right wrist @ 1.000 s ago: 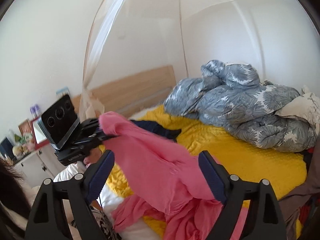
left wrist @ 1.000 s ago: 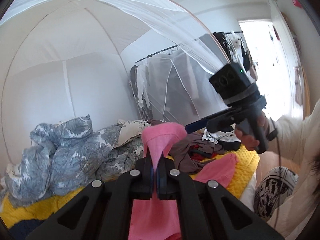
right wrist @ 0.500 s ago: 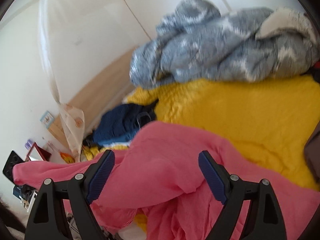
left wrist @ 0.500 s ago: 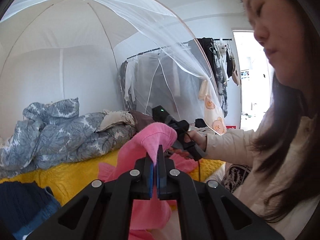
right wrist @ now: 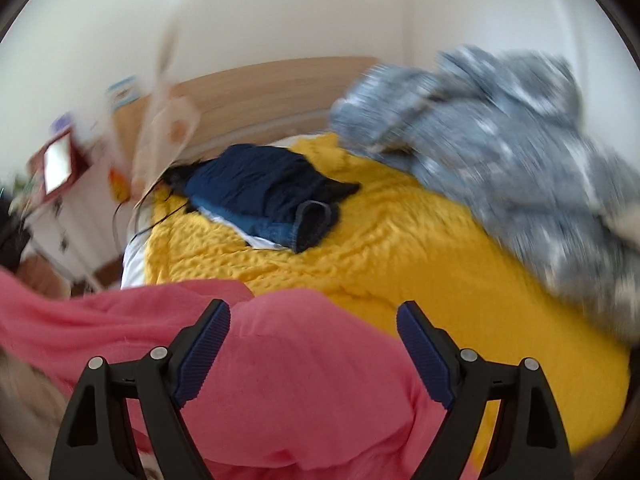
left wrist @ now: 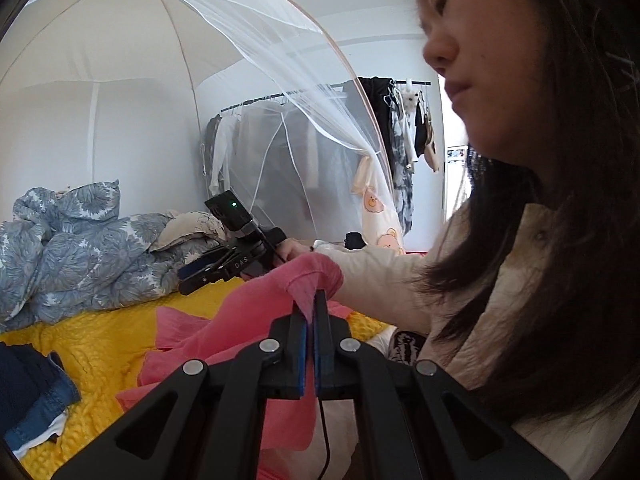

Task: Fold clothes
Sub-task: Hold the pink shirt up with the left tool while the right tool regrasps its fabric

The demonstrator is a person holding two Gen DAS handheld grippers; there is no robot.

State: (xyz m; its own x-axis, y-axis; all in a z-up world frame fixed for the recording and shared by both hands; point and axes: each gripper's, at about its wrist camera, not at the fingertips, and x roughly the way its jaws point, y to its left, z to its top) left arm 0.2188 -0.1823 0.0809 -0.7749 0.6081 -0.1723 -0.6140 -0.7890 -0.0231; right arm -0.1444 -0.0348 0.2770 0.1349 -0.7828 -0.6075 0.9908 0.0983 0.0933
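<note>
Left gripper (left wrist: 310, 312) pinches pink garment (left wrist: 240, 320); right gripper (right wrist: 314, 320) gapes above it. Ahead on yellow blanket (right wrist: 400, 248): folded dark clothes (right wrist: 268, 196), grey duvet (right wrist: 500, 152).

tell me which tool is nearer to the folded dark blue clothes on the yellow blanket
Hard to call. The right tool stands open over the pink garment, with the dark blue clothes ahead across bare yellow blanket. The left tool is shut on the pink garment, the clothes off to its left.
</note>
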